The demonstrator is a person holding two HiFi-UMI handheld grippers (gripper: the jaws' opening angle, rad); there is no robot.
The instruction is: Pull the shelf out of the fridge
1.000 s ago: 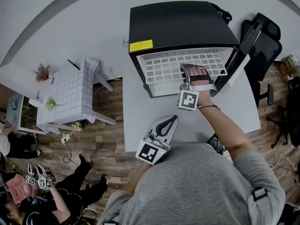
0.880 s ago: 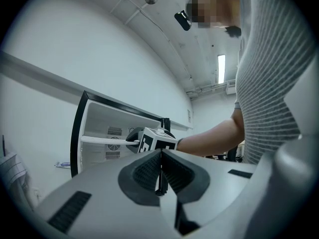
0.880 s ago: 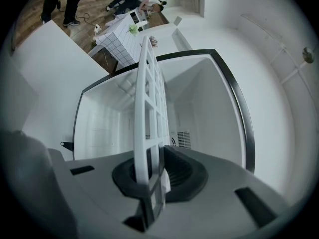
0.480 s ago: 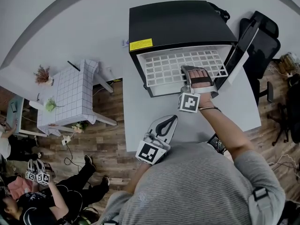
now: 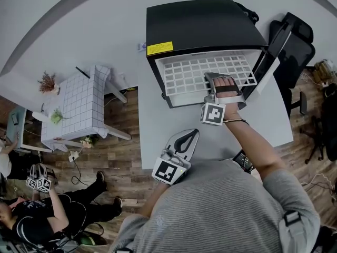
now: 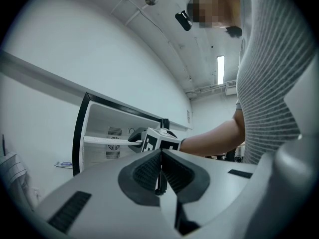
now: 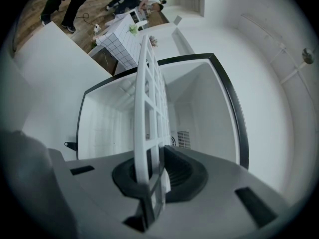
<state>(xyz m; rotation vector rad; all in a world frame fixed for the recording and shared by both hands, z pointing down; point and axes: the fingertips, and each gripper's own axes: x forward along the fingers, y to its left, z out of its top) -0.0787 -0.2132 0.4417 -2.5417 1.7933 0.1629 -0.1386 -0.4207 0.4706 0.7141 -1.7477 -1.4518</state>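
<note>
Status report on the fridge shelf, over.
Status: right gripper shut on the shelf, at its front edge. The left gripper shut, empty, back by the body. Shelf partly out of the fridge, door open. Nothing seen in its path.

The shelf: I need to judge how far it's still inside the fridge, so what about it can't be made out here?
- Rear edge of the shelf: head view, hidden under the fridge top.
- Front edge at the grip: head view, covered by the right gripper.
- Its side supports: left gripper view shows it only edge-on, with its front end behind the right gripper.
</note>
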